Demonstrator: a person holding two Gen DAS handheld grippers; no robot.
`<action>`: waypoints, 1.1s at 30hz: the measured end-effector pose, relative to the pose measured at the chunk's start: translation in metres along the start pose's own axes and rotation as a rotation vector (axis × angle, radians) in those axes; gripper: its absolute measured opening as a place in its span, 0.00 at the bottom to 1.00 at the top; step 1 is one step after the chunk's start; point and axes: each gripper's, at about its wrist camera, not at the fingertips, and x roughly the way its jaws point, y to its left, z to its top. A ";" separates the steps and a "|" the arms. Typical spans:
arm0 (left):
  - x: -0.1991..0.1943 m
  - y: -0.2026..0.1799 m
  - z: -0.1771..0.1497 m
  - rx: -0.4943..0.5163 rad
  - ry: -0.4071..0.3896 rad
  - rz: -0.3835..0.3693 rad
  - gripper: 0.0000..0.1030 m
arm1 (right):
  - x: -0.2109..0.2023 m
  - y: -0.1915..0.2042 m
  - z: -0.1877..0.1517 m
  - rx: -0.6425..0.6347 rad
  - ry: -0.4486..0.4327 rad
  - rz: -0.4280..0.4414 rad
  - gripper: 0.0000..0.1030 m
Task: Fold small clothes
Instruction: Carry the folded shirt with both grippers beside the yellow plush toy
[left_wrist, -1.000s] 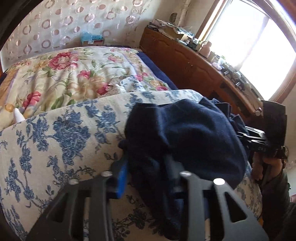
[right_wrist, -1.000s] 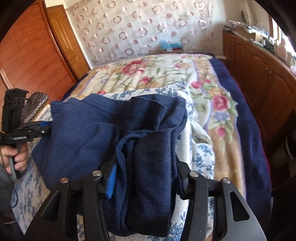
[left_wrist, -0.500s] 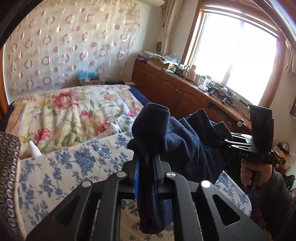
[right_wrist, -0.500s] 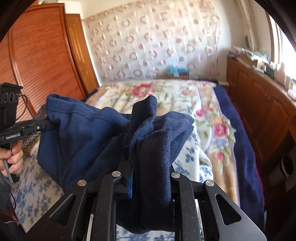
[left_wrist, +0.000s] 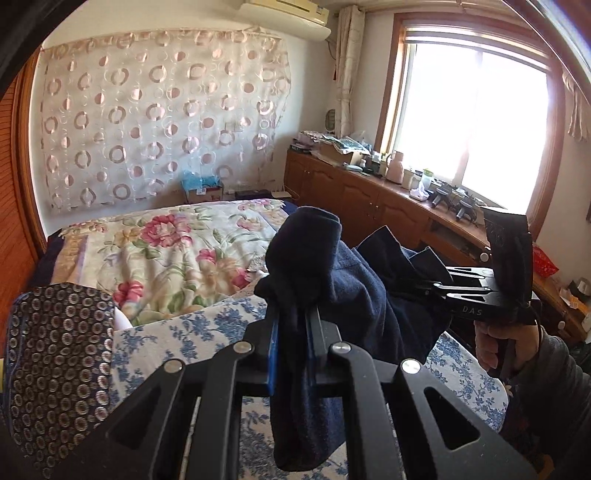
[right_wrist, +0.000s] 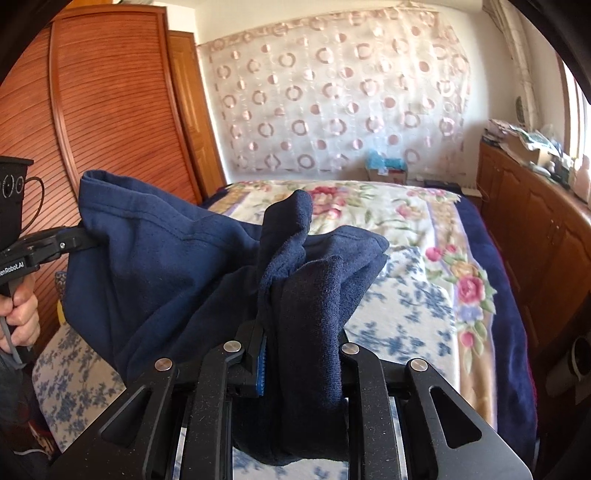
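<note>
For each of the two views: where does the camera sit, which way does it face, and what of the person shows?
Left wrist: behind the left gripper, facing the window; the right hand shows.
Right wrist: behind the right gripper, facing the wardrobe; the left hand shows.
Both share the navy garment and the bed.

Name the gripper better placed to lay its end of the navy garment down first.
Right, probably. Both the left gripper and right gripper are shut on the navy garment, held above the blue-flowered cloth. The right gripper's view shows open cloth just ahead; the patterned cushion sits beside the left.
</note>
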 end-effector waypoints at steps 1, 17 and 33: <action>-0.005 0.004 0.000 -0.002 -0.007 0.007 0.08 | 0.003 0.006 0.003 -0.009 -0.001 0.008 0.16; -0.110 0.125 -0.053 -0.173 -0.180 0.290 0.08 | 0.089 0.159 0.098 -0.283 -0.026 0.210 0.16; -0.126 0.210 -0.170 -0.457 -0.108 0.448 0.08 | 0.222 0.328 0.131 -0.565 0.098 0.367 0.15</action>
